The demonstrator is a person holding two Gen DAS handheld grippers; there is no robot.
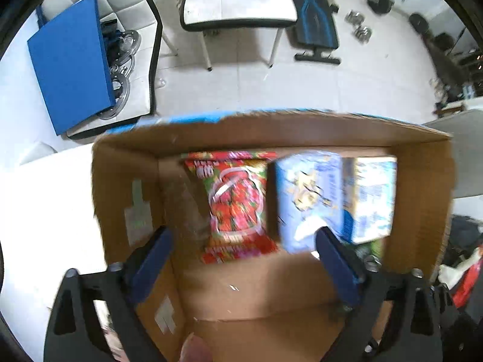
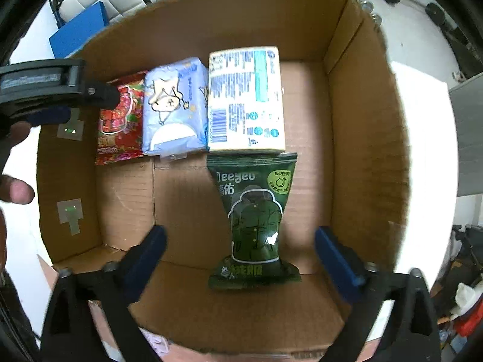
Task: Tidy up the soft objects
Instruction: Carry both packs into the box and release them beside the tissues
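With both claws, left gripper (image 1: 241, 259) and right gripper (image 2: 240, 256), spread empty, we risk snagging the green pack (image 2: 256, 220) on retreat from the box (image 2: 362, 150).

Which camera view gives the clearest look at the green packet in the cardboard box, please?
The right wrist view: the green packet lies whole and sharp on the box floor between the open right gripper fingers. The left wrist view shows only a blurred green sliver behind a finger.
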